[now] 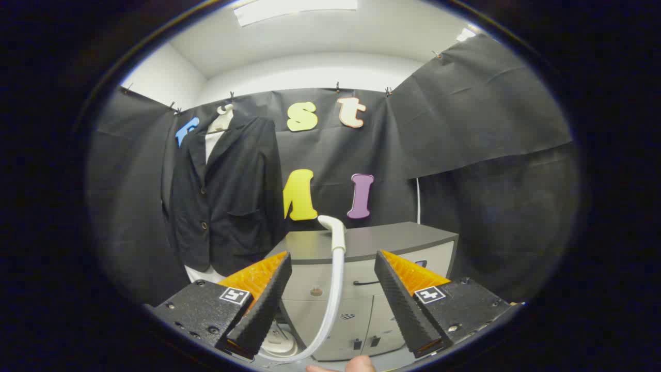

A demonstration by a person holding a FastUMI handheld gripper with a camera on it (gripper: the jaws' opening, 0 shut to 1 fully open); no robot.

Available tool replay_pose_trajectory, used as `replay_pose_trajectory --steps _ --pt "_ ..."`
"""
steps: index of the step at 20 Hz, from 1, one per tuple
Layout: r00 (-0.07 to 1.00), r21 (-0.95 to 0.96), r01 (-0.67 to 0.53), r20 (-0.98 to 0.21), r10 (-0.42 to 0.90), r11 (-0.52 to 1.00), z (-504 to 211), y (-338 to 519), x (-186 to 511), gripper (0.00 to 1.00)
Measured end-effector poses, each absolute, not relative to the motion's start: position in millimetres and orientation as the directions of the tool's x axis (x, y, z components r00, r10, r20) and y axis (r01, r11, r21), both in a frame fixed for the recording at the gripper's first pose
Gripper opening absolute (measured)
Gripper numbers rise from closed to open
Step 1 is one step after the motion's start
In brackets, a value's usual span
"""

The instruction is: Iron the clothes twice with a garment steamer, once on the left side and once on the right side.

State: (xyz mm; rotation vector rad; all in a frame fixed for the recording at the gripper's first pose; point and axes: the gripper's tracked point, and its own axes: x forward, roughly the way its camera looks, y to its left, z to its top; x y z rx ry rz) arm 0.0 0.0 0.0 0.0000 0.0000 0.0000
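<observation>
Claw: the claw has its fingers spread wide, gripping nothing.
Steamer: the white steamer head rests at the front edge of the grey cabinet, beyond the fingers; its white hose drops down between them.
Clothes: a dark jacket over a white shirt hangs on the wall, left of the cabinet and well apart from the claw.
Fingertip: a person's fingertip shows below the fingers.

The steamer base sits half hidden behind a gripper finger.
</observation>
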Motion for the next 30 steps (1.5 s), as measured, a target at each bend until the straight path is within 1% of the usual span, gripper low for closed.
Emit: replay_pose_trajectory --steps 6,9,13,21,26,29,30 --pt "0.999 0.007 0.037 -0.040 -0.036 0.999 -15 -20 2 1.00" --pt "0.995 -0.025 0.061 -0.074 -0.063 0.998 -25 -25 -4 1.00" --pt "0.993 -0.034 0.105 -0.054 -0.107 0.994 -24 -26 -15 1.00" --pt "0.991 -0.068 0.109 -0.067 -0.114 0.992 -16 -4 -20 1.00" --pt "0.986 -0.050 0.087 -0.138 -0.093 0.995 -11 0 15 1.00" --pt "0.974 -0.071 0.038 -0.222 -0.053 0.997 -18 0 52 1.00" --pt "0.972 -0.077 0.022 -0.233 -0.040 0.997 -12 1 66 1.00"
